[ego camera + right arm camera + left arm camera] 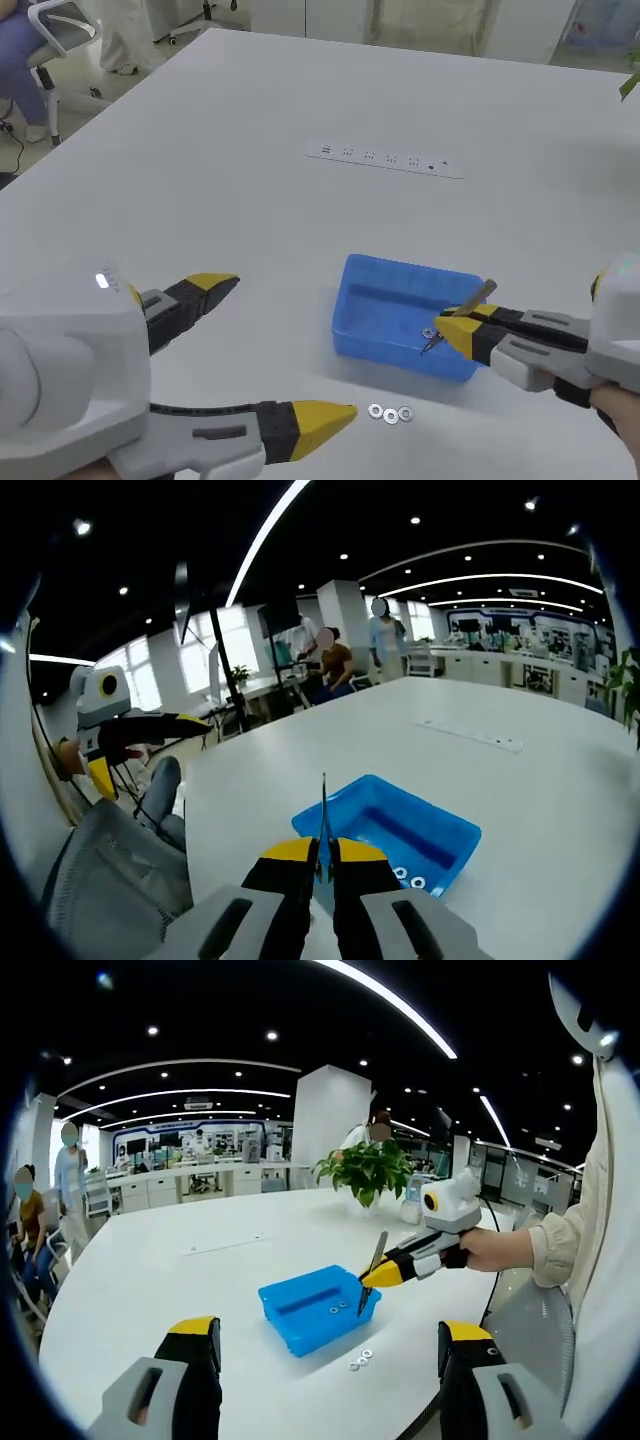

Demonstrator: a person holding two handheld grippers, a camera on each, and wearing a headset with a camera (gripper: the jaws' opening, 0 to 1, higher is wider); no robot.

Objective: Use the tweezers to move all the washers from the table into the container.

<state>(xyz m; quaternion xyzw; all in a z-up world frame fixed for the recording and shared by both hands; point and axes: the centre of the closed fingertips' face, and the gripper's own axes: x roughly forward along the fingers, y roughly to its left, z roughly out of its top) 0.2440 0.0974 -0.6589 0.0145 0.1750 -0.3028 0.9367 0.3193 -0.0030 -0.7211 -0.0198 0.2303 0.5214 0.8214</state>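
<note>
Over blue container (pixel 400 268) near wall, right gripper (pixel 452 325) clamps tweezers (pixel 484 291); left gripper (pixel 292 347) spread wide, empty, well left; washers (pixel 390 413) just outside.

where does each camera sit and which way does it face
Head view: on the person's head, looking forward and down at the blue container and loose washers; left gripper open, right gripper pinching tweezers.
Left gripper view: on the left gripper, looking along its spread jaws toward the container; the right gripper and a hand show at the right.
Right gripper view: on the right gripper, looking along its shut jaws over the container; left gripper at left.
Shared: container in all three.
</note>
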